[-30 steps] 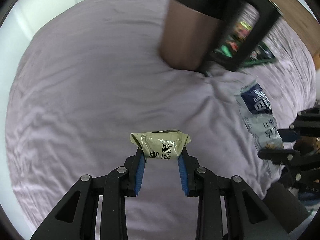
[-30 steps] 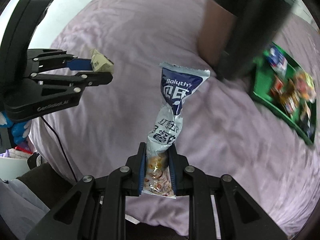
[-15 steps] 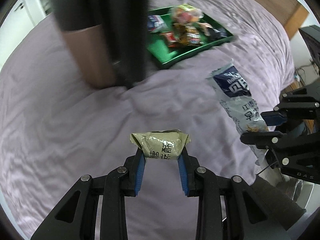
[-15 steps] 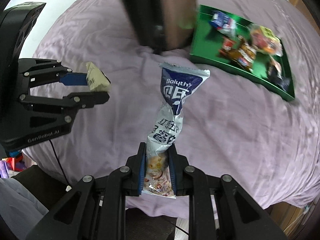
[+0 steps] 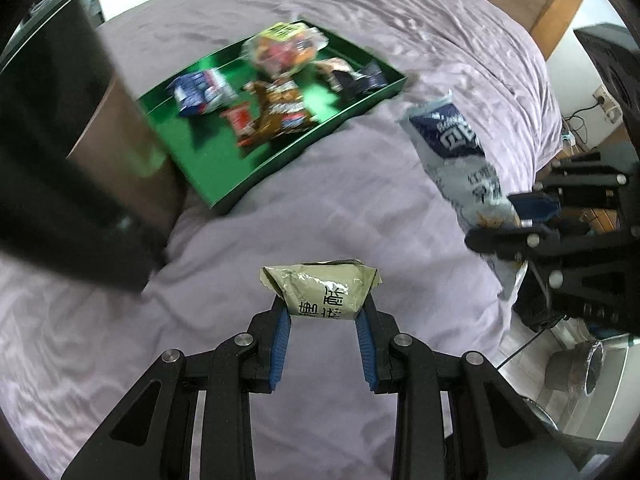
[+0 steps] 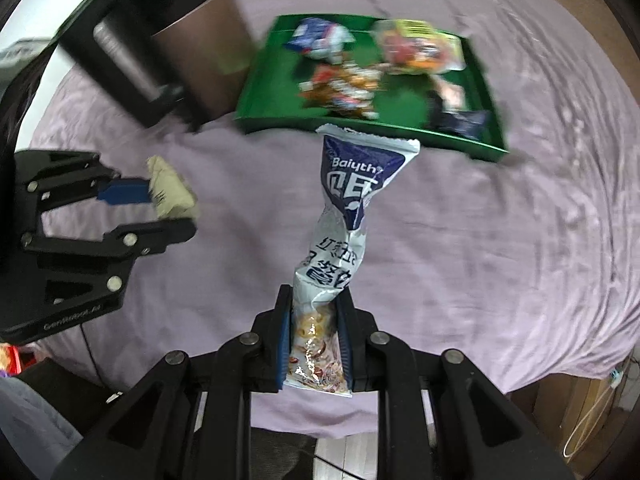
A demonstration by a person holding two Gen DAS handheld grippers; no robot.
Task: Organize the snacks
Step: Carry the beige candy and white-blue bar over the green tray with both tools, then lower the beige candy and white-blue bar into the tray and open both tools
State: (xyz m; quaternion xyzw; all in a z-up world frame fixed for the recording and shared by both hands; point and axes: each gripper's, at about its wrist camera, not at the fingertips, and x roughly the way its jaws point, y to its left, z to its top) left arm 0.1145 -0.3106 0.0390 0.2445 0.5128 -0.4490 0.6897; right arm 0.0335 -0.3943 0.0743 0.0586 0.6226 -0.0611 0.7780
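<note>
left gripper (image 5: 322, 322) | jaws clamp olive packet (image 5: 320, 294) | green tray (image 5: 224, 184) beyond

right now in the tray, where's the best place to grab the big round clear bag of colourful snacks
Probably the crimped yellow-green top edge of the clear bag, coming down from above. The body looks bulging and round, hard to span, while that flat seam sticks out toward the far wall of the green tray, clear of the neighbouring packets.

Black left gripper (image 5: 323, 312), blue-lined jaws, silver screws, right gripper (image 6: 314, 322) alike

Lilac-sheeted bed (image 5: 360, 208), wooden headboard (image 5: 556, 4)
</note>
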